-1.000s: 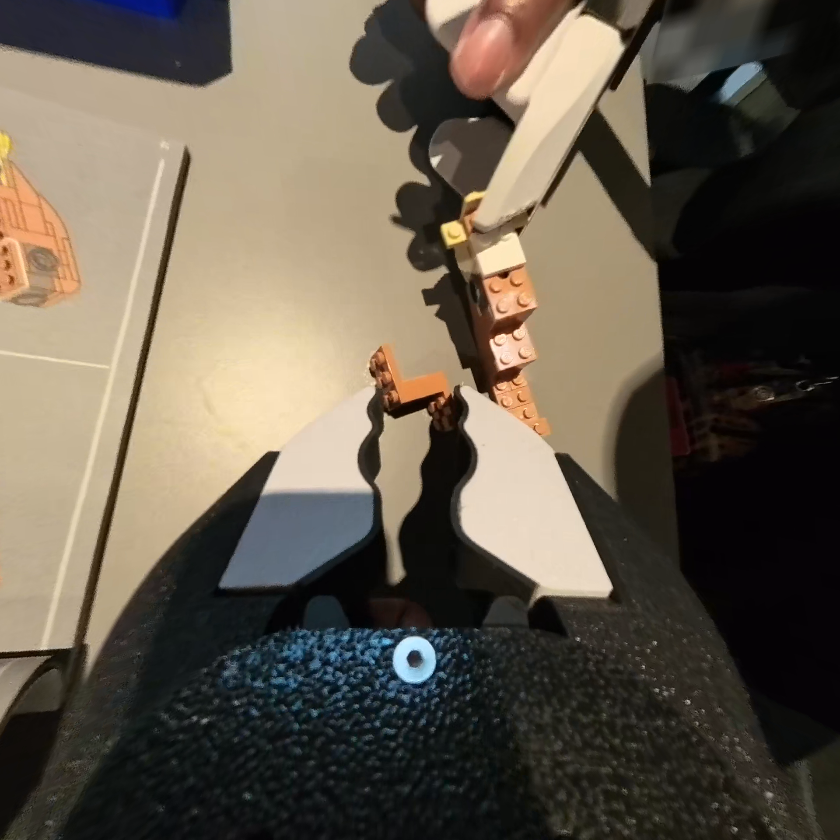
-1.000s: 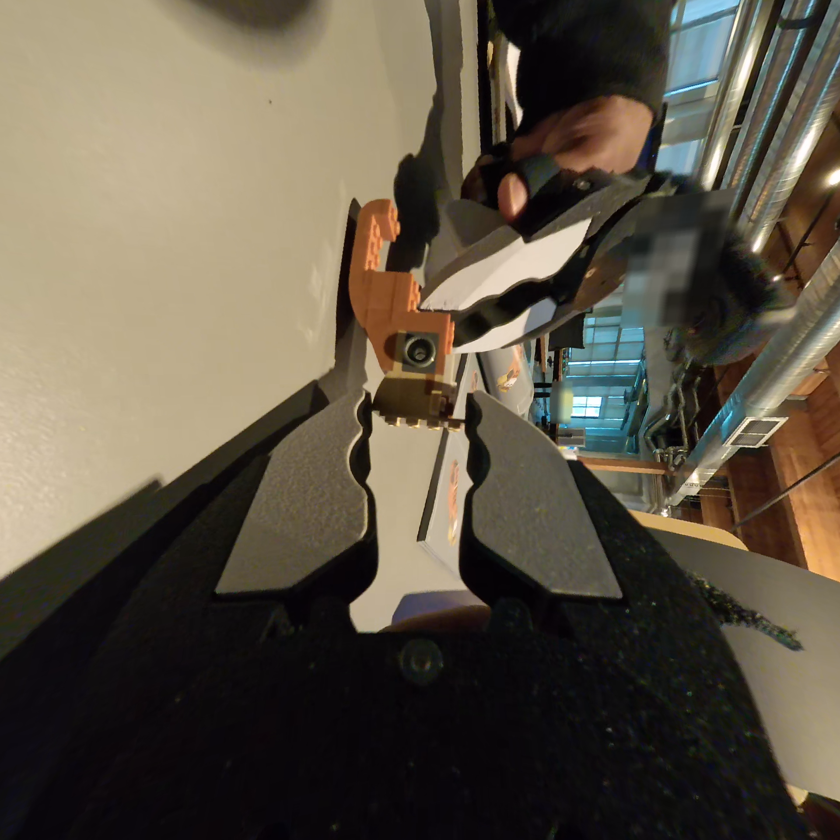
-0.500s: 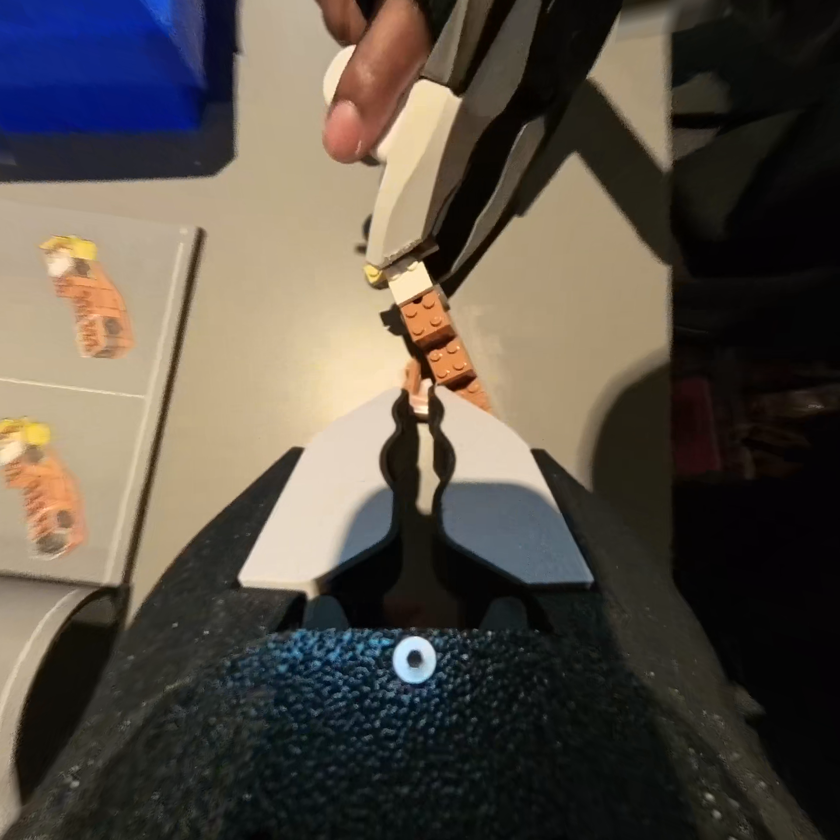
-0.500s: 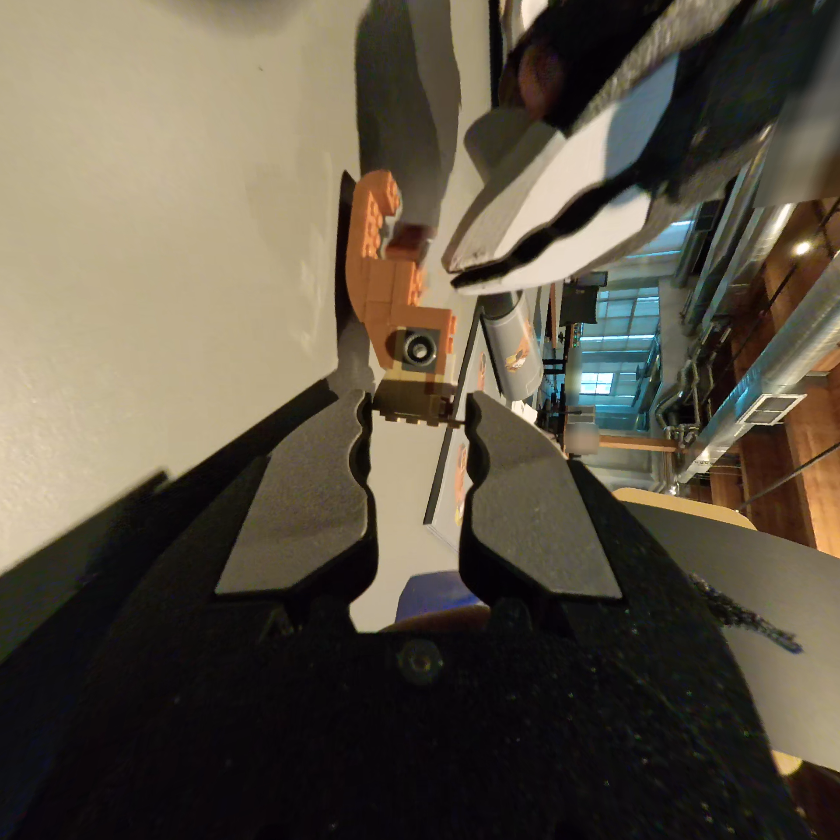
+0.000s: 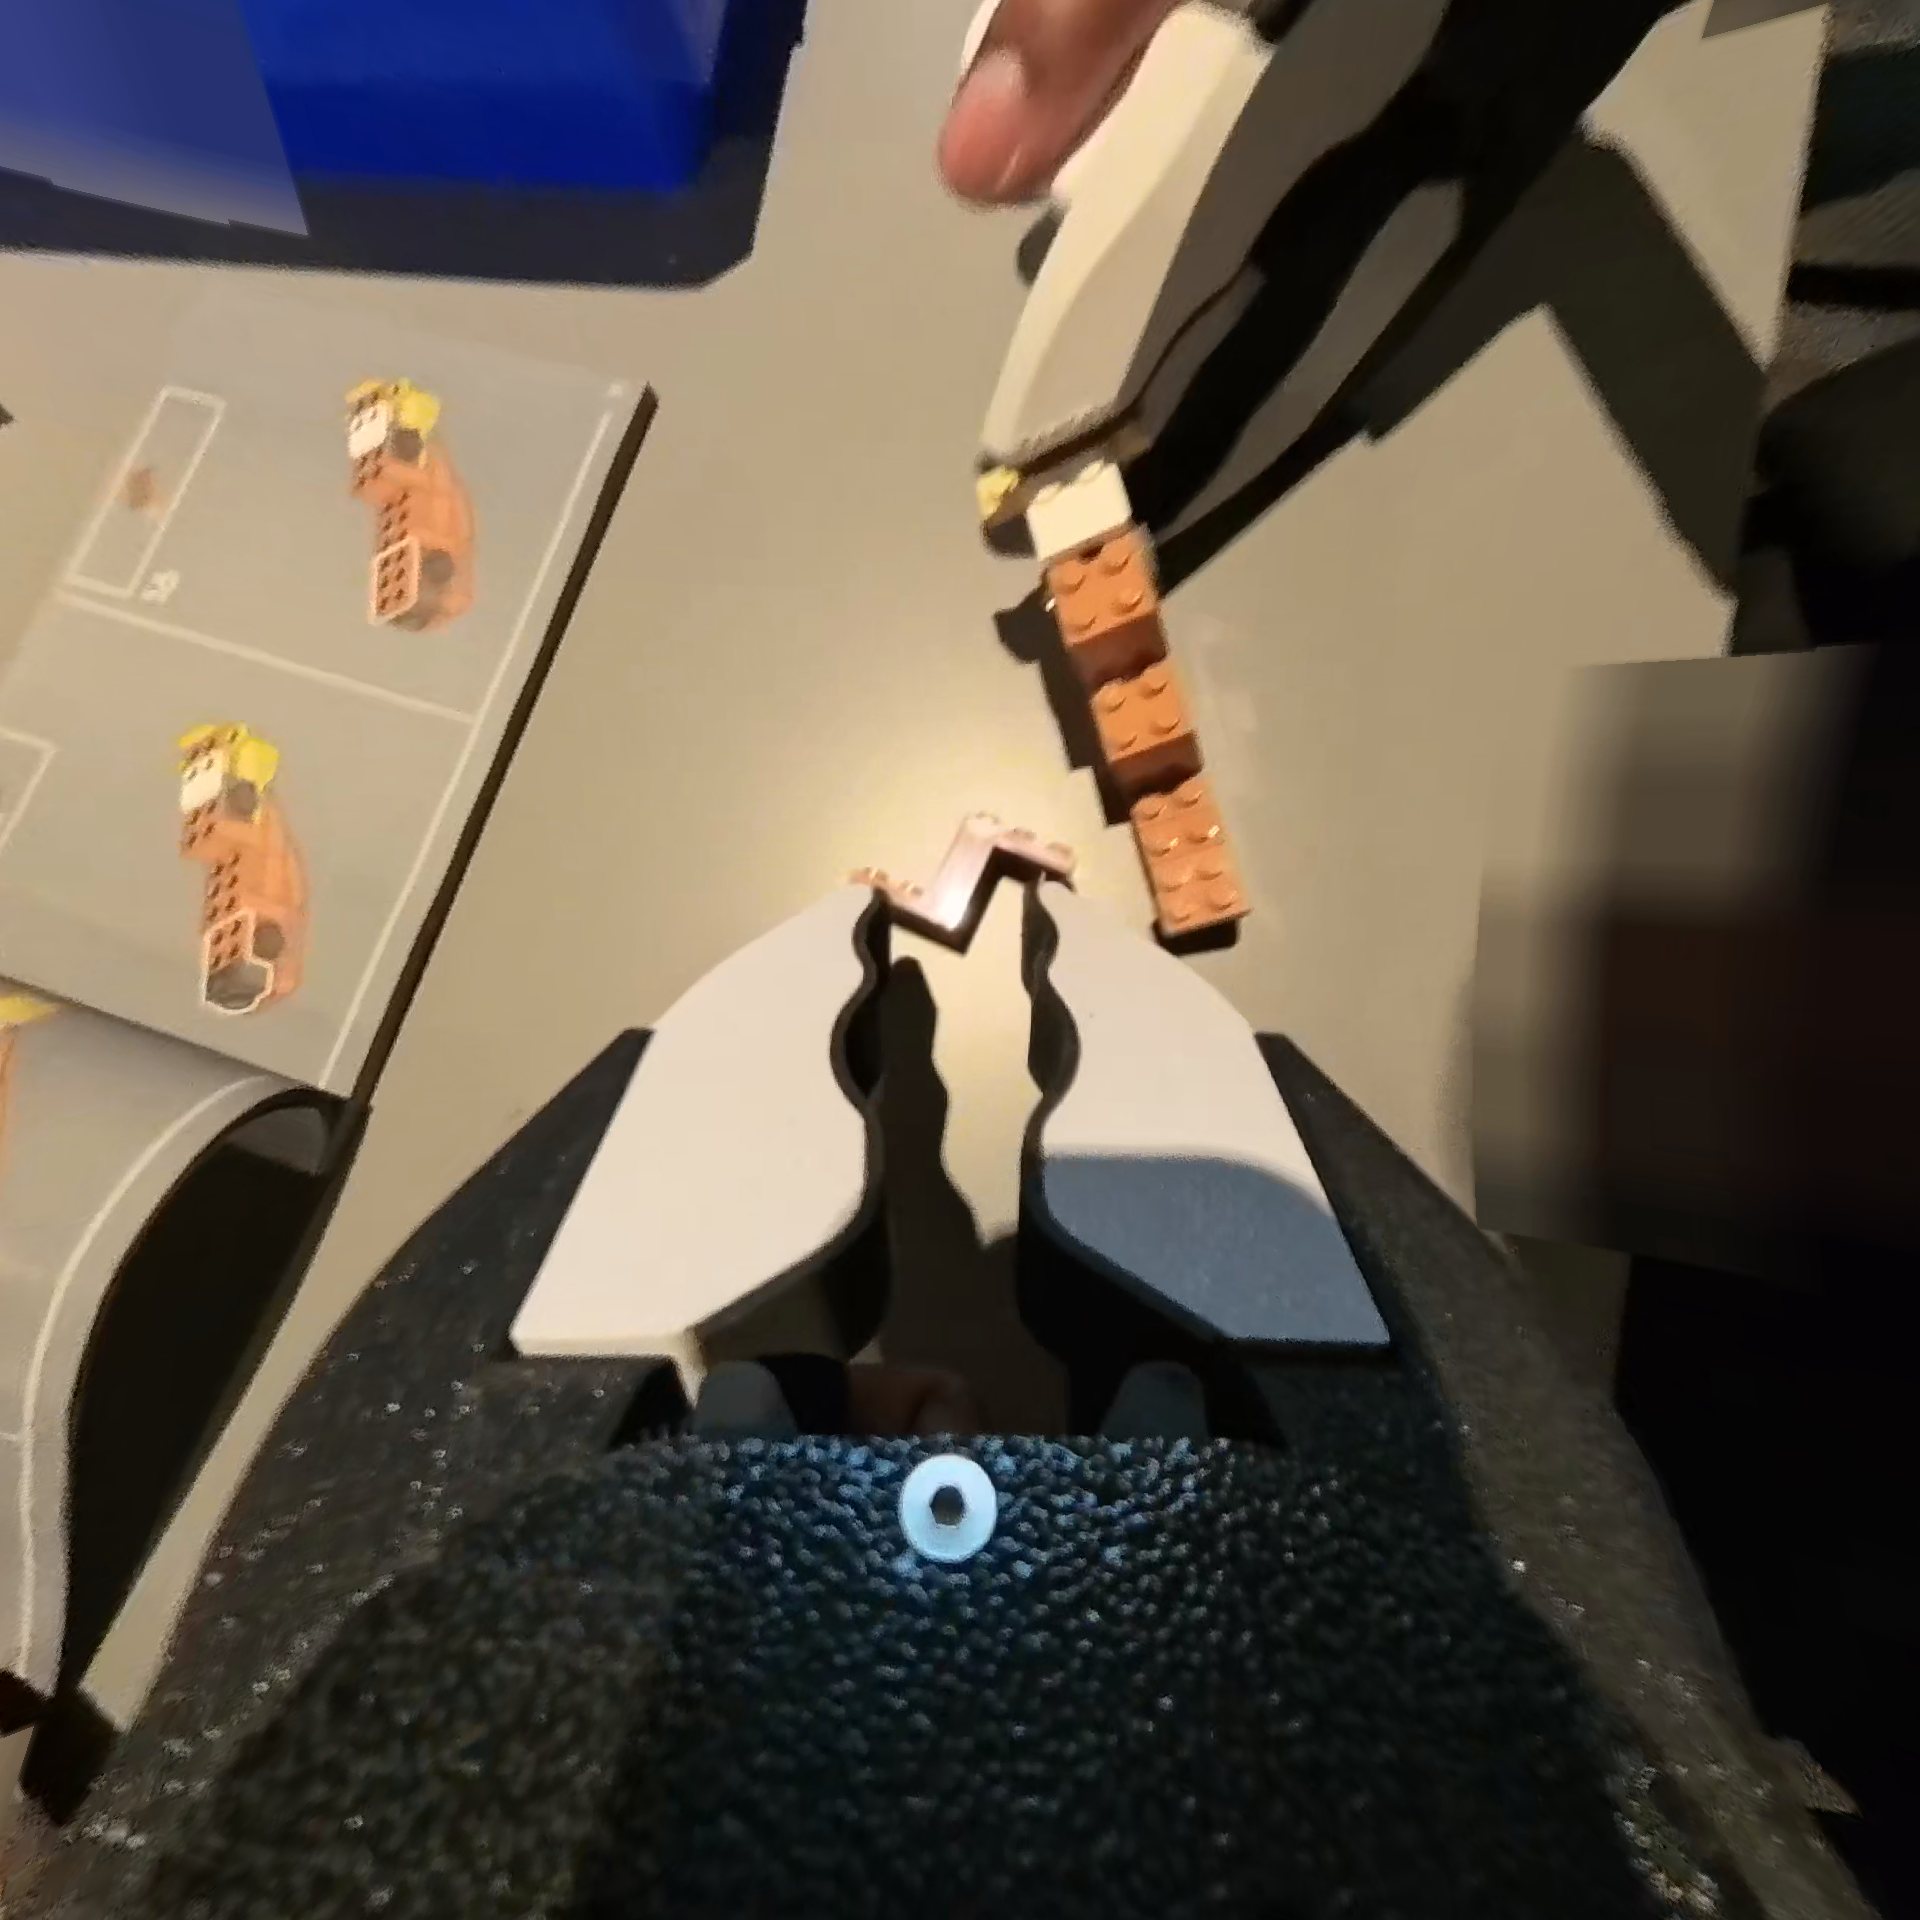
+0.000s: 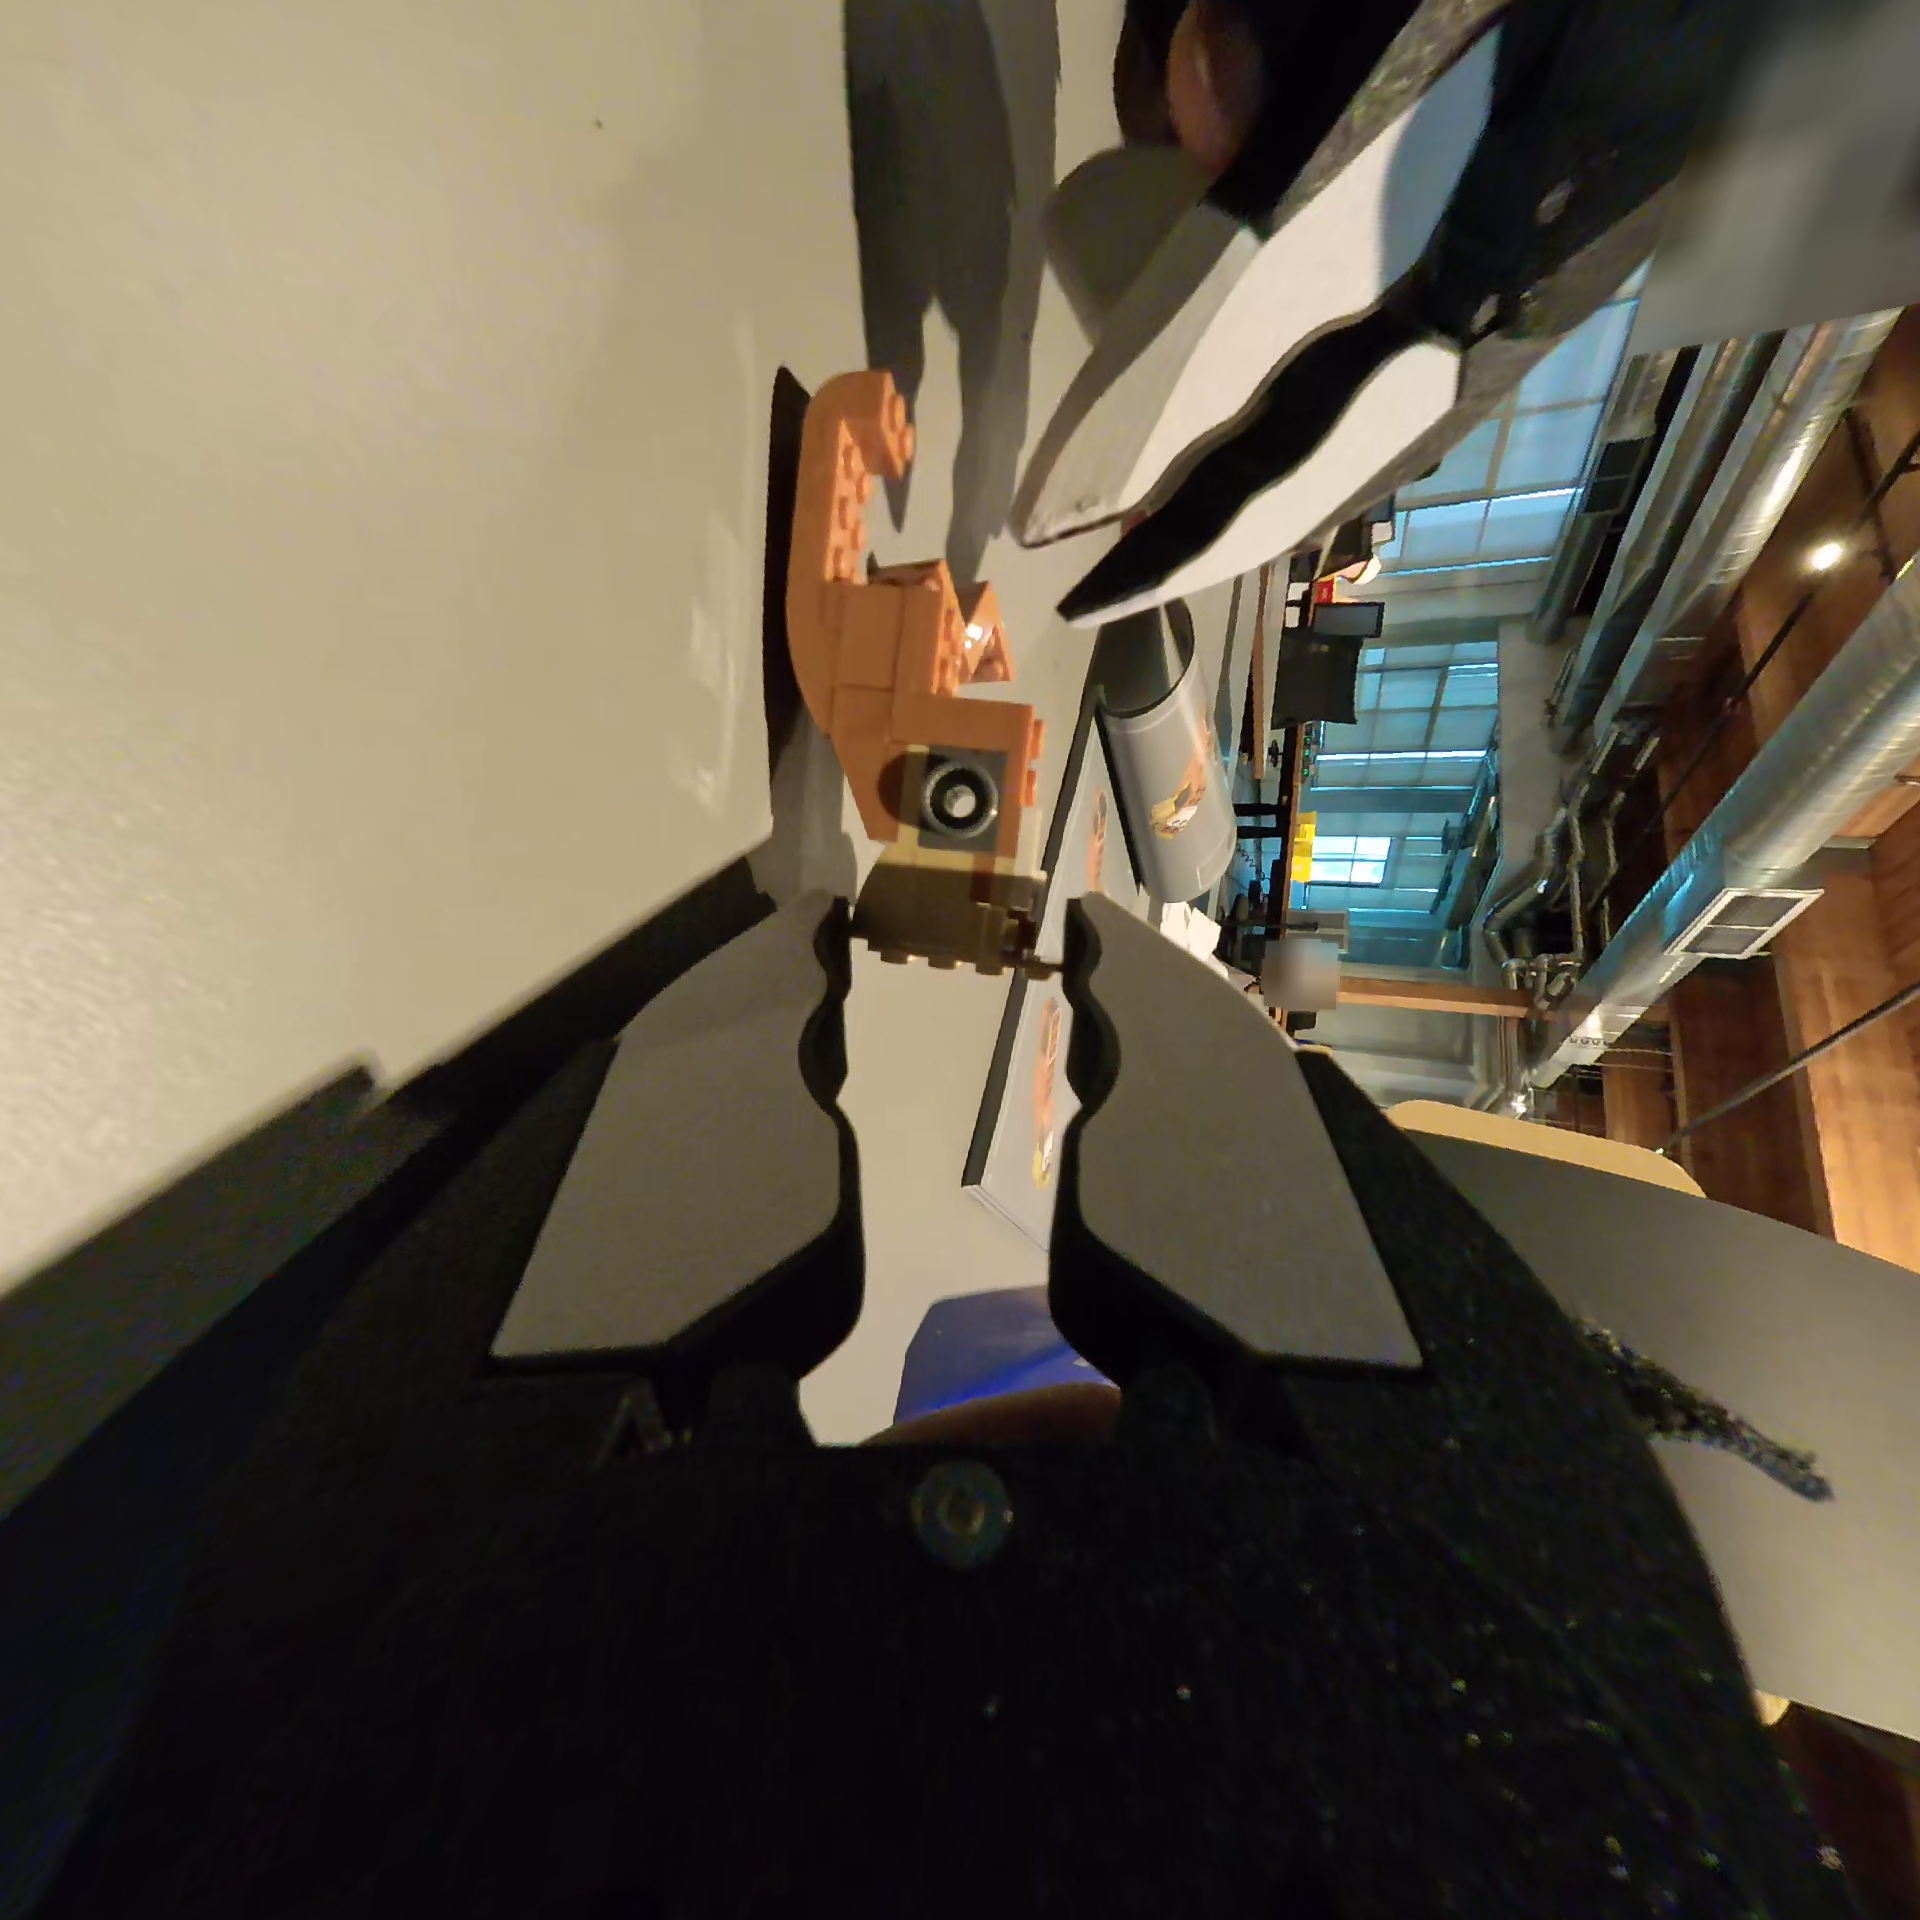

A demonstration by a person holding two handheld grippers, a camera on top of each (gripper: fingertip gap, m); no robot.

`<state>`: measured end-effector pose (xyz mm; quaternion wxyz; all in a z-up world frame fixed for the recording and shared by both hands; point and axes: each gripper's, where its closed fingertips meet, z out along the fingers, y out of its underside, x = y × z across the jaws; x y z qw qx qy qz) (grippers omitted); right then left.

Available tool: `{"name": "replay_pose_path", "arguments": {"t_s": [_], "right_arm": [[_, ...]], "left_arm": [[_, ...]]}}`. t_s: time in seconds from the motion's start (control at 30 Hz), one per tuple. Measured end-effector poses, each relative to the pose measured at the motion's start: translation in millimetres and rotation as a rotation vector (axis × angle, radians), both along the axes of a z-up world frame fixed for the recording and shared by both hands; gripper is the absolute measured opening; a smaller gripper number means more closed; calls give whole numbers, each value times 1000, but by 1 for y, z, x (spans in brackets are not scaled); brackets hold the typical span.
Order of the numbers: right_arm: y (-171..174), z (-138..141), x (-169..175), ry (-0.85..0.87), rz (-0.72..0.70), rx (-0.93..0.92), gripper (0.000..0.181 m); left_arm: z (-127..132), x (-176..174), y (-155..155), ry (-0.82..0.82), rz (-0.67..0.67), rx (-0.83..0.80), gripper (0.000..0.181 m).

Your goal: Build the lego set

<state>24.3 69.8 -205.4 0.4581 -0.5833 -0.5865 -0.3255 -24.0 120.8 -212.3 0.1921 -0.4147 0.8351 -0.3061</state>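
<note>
The orange lego build (image 5: 1143,707) hung right of frame centre, your right gripper (image 6: 948,925) clamped on its tan end; your left gripper (image 5: 961,914) pinched a small brown bracket piece (image 5: 966,883) just beside it, over the counter (image 5: 727,675), instruction booklet (image 5: 260,675) at left

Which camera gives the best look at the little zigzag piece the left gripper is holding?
The left wrist view: the zigzag piece sits unobstructed between the left gripper fingertips. In the right wrist view it is hard to make out beside the orange model.
</note>
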Motion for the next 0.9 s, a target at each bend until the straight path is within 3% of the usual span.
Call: {"name": "replay_pose_path", "arguments": {"t_s": [0.03, 0.17, 0.37, 0.67, 0.9], "right_arm": [[0, 0, 0, -1, -1, 1, 39], [0, 0, 1, 1, -1, -2, 39], [-1, 0, 1, 4, 2, -3, 38], [-2, -2, 2, 12, 3, -8, 39], [-2, -3, 2, 22, 7, -12, 38]], "left_arm": [[-2, 0, 2, 0, -3, 9, 23], [-4, 2, 1, -54, -86, 58, 26], [1, 10, 2, -124, -341, 228, 28], [2, 4, 2, 52, -729, 124, 31], [-18, 7, 9, 119, -905, 275, 31]]}}
